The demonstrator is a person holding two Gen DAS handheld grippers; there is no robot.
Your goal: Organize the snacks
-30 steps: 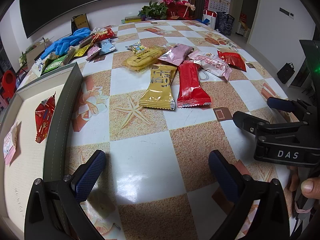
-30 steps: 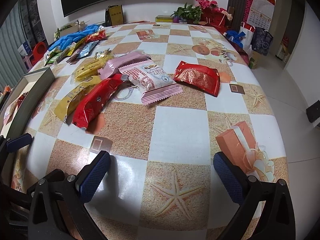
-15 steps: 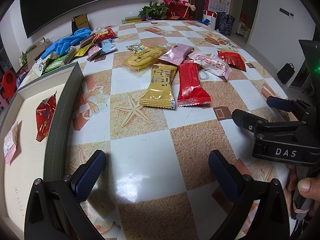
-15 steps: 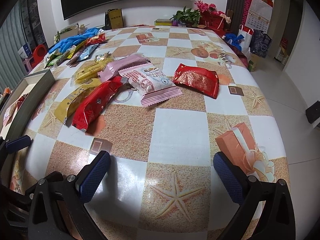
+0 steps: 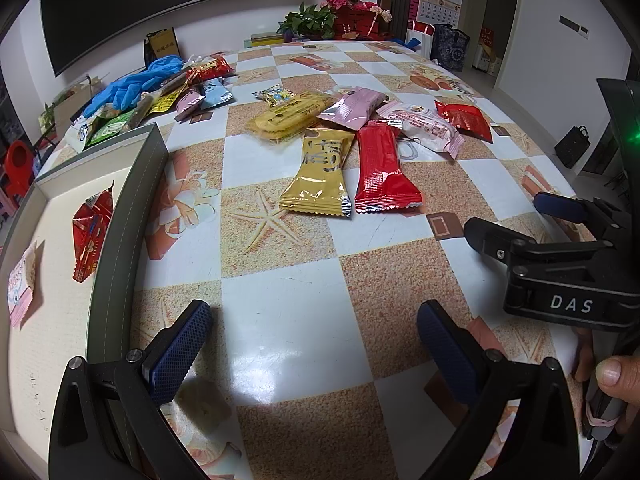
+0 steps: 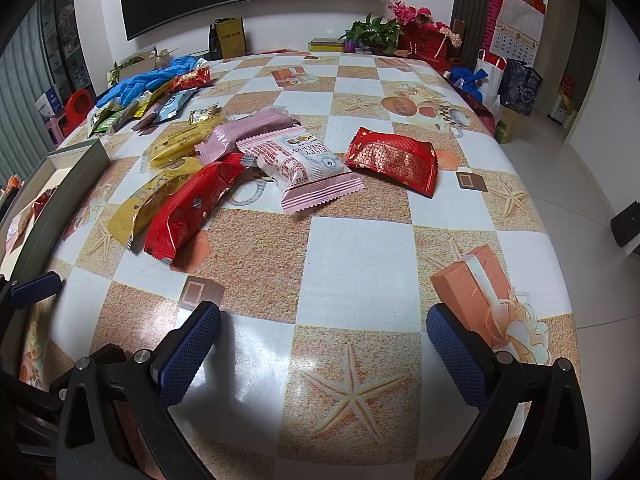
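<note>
Snacks: red packet (image 5: pixel 382 168) beside gold packet (image 5: pixel 320 172) — flat, 12 o'clock.
Box (image 5: pixel 132 200): cut off at 9 o'clock.
Tongs: left gripper (image 5: pixel 310 350), right gripper (image 6: pixel 322 350) — wide apart, empty.

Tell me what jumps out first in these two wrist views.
A loose cluster of snack packets mid-table: a long red packet beside a gold packet, with a pink-and-white packet and a shiny red packet to their right. At the left edge, a grey-walled box already holds a red packet. Both the left tool and the right tool are open and empty.
</note>
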